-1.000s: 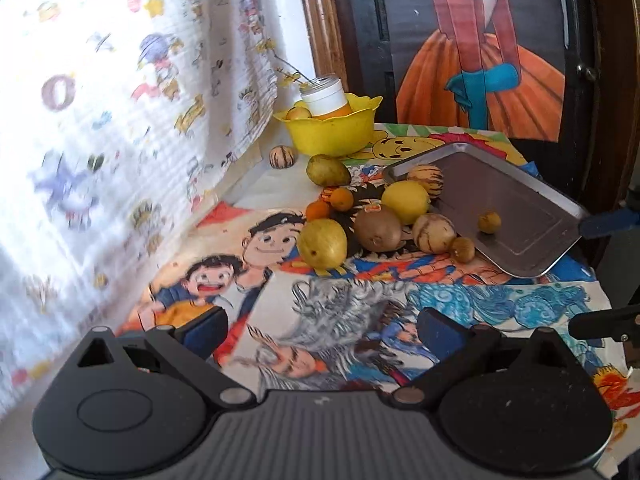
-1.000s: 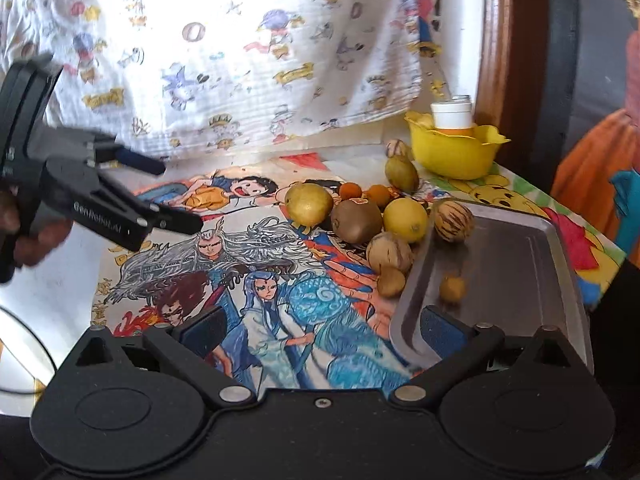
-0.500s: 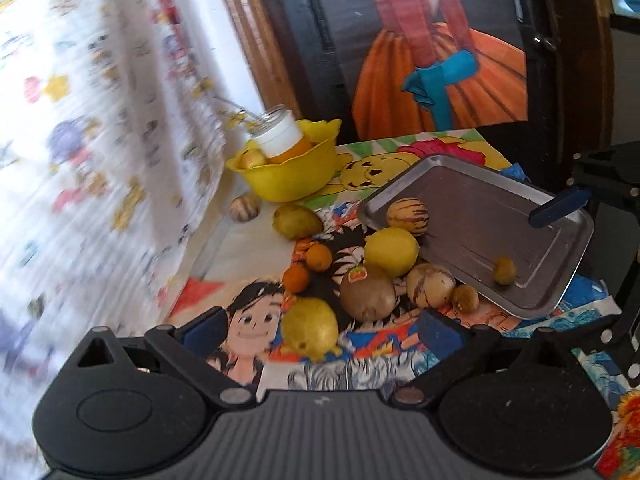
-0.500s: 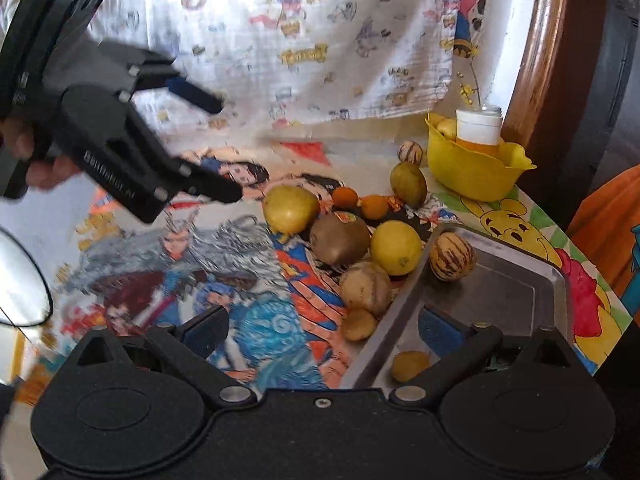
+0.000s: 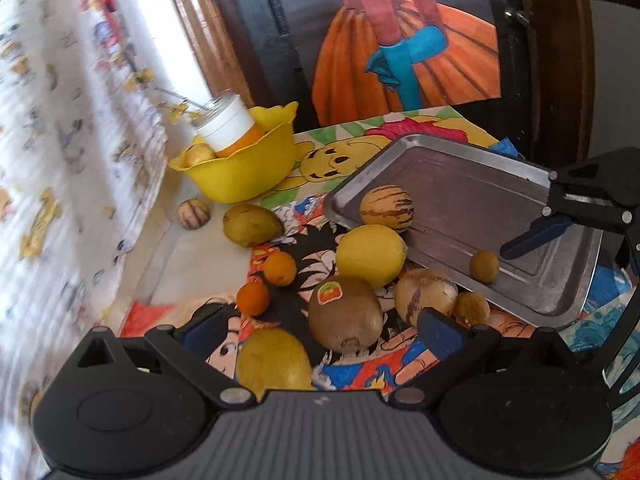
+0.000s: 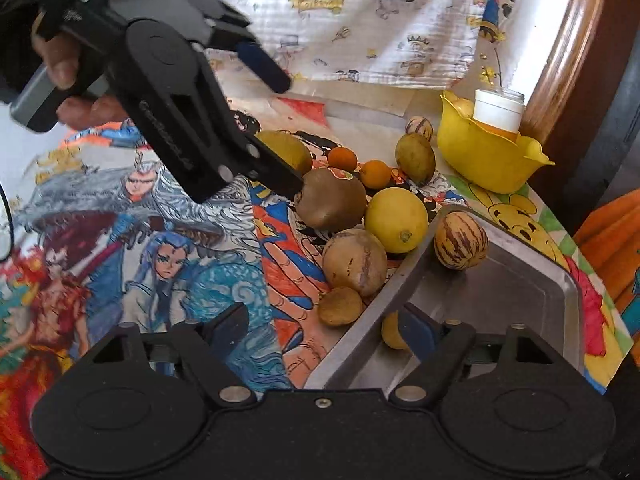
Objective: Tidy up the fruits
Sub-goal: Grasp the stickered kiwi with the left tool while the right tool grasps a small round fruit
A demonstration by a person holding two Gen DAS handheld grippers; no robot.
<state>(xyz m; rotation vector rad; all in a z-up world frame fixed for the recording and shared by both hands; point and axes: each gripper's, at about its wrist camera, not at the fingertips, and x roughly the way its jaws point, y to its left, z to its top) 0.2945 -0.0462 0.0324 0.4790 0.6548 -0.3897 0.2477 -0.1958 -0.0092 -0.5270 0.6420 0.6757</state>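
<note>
The bench point(image 6: 168, 240) wears a cartoon-printed cloth, with a patterned curtain point(image 6: 360, 20) along its far edge and a dark wooden frame past the far right corner. On its right side lies the metal tray point(image 6: 520, 300), holding a striped fruit point(image 6: 460, 242) and one small brown fruit point(image 5: 484, 266). The rest cluster just off the tray's left rim — lemon point(image 6: 396, 220), kiwi point(image 6: 332, 200), pears, two small oranges. The left claw point(image 5: 320, 330), jaws apart and empty, points at the kiwi just ahead, so it looks nearest that pick. The right claw point(image 6: 324, 320) straddles the tray's near rim, jaws apart and lately narrowing, gripping nothing.
</note>
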